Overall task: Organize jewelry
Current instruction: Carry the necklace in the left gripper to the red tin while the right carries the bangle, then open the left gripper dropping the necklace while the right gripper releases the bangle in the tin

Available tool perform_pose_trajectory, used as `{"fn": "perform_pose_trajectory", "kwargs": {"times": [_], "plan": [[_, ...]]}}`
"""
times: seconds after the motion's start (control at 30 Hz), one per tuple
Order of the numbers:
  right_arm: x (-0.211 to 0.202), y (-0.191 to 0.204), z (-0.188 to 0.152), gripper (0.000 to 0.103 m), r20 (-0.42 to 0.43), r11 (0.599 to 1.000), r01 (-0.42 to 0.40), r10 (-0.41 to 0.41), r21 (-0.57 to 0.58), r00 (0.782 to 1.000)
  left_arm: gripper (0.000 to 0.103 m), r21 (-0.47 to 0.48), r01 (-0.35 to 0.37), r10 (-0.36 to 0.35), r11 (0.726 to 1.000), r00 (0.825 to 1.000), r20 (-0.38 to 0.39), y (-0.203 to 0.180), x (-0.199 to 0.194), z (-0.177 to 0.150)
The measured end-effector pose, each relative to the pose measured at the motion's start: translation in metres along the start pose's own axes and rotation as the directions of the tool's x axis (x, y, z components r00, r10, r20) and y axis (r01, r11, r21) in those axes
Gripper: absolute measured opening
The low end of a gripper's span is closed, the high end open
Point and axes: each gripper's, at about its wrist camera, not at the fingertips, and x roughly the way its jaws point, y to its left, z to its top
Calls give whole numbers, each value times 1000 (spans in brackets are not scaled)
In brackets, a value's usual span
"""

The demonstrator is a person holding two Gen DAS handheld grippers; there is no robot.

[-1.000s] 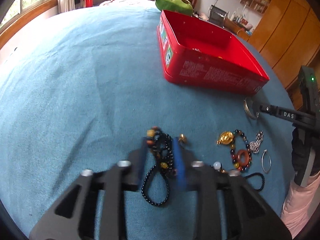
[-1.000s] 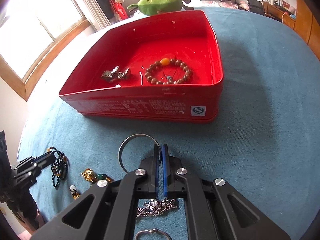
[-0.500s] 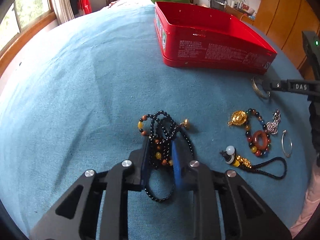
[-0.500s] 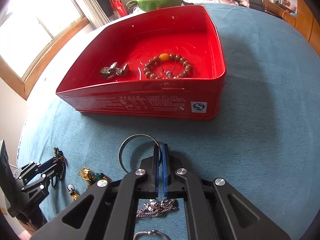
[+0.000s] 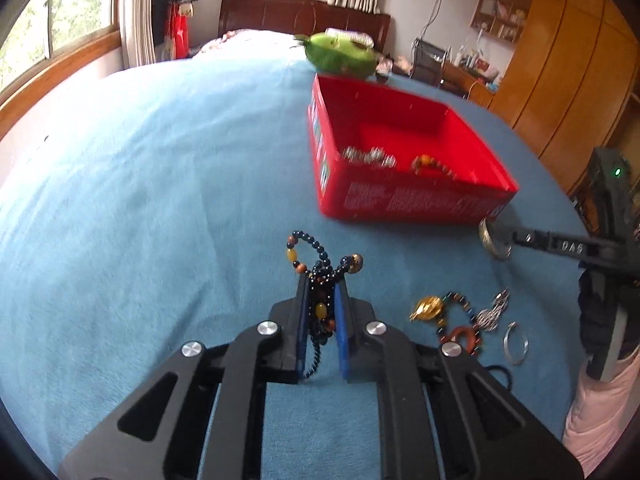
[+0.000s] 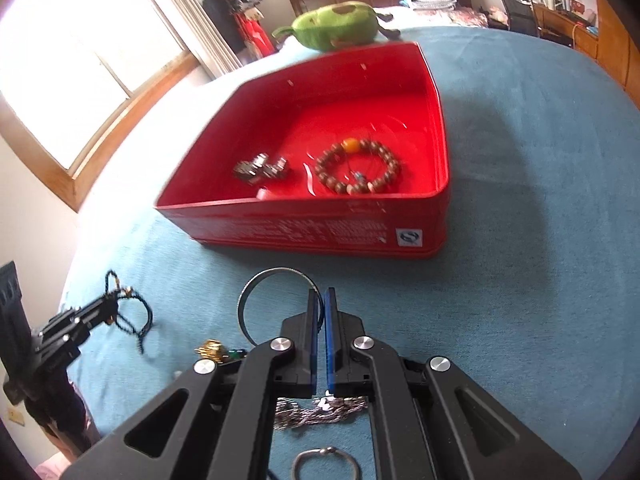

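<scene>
Two pieces lie in the red tin [image 5: 404, 200] ahead of the left gripper [image 5: 323, 300], its jaws closing on a dark bead strand [image 5: 320, 280]; several pieces remain on the blue cloth [image 5: 160, 200] to its right. From the right wrist, the right gripper [image 6: 320, 300] pinches a silver bangle [image 6: 256, 284] just short of the tin.

Each tool [image 5: 323, 300] was a black frame with silver screws and blue-faced fingers [image 6: 330, 336]. The right tool [image 5: 516, 236] bore white "DAS" lettering and a green light. A pink garment [image 5: 600, 420] showed beneath it.

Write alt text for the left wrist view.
The left tool is closing on a dark beaded bracelet, lifted above a blue cloth. Beyond stands an open red tin holding jewelry; at right, the right tool grips a silver bangle above more loose pieces.
</scene>
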Motion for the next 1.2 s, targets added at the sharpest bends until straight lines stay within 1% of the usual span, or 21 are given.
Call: {"fn": "perform_pose_trajectory", "kwargs": {"times": [0.1,0.2,0.27,0.37,0.43,0.5,0.53,0.63,0.73,0.83,1.0,1.1,1.2], "plan": [[-9,3,4,3,19,1000,-9,9,-6,1000,10,13,17,-18,1000,998,63,-7,-23,16],[-20,4,13,3,35,1000,-27,27,-5,999,10,28,41,-44,999,994,98,-19,-32,39],[-27,4,23,3,50,1000,-11,11,-2,999,10,46,52,-57,998,992,117,-29,-36,54],[-34,3,41,3,66,1000,10,-10,-2,998,10,61,67,-74,996,991,114,-44,-29,76],[-33,2,56,3,77,999,48,-48,8,996,10,66,68,-76,995,991,112,-54,-19,92],[-30,2,70,3,96,996,84,-85,13,992,10,61,89,-96,994,990,106,-59,-10,104],[-29,2,76,3,102,996,85,-86,15,991,10,56,102,-107,993,988,108,-61,-3,112],[-18,-1,94,3,104,997,73,-75,28,992,10,42,99,-104,994,986,130,-68,13,129],[2,-5,114,3,100,994,106,-109,40,989,10,27,121,-123,992,983,135,-73,33,145],[28,-12,130,3,63,990,133,-135,47,989,10,17,122,-123,992,986,111,-77,63,158],[72,-29,149,3,-4,979,194,-194,61,981,10,-1,96,-96,995,995,18,-75,122,170],[88,-32,160,3,-21,976,212,-212,55,977,10,-12,71,-72,997,997,-27,-71,152,176],[97,-29,168,3,-19,968,248,-248,37,969,10,-21,67,-69,998,996,-61,-68,169,180]]}}
